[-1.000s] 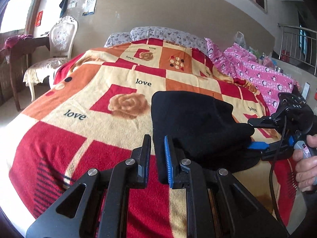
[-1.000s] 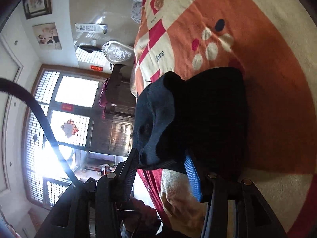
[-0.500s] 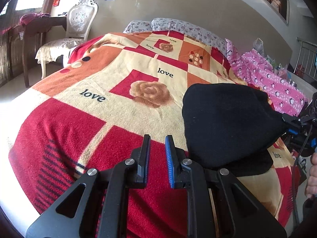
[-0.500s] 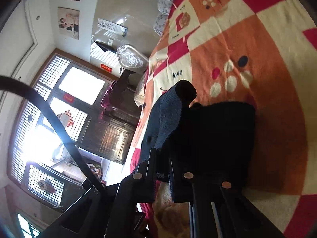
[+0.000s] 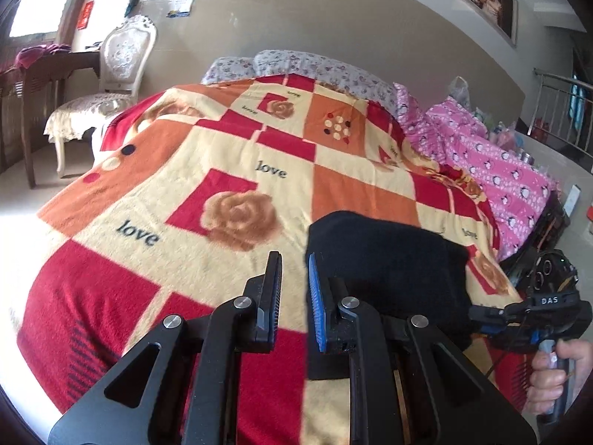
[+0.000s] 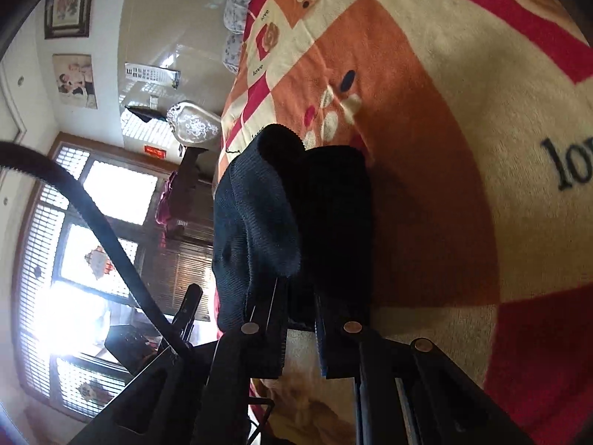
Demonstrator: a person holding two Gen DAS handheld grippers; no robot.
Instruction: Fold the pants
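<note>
The black pants (image 5: 385, 270) lie folded into a thick bundle on the patterned bed blanket (image 5: 207, 170). My left gripper (image 5: 292, 282) hangs just left of the bundle, its jaws a narrow gap apart with nothing between them. My right gripper (image 5: 481, 315) is at the bundle's right edge, seen in the left wrist view. In the right wrist view the right gripper (image 6: 298, 296) is shut on the edge of the pants (image 6: 296, 215), with one layer lifted off the blanket (image 6: 444, 118).
Pillows (image 5: 296, 66) lie at the head of the bed. A pink quilt (image 5: 493, 163) is bunched along the right side. A white chair (image 5: 111, 74) and a dark wooden table (image 5: 33, 74) stand left of the bed. A railing (image 5: 559, 111) is at far right.
The right gripper closed on the pants' edge and has kept hold, lowering the bundle flatter onto the blanket. The left gripper stayed empty and shifted a little beside the bundle.
</note>
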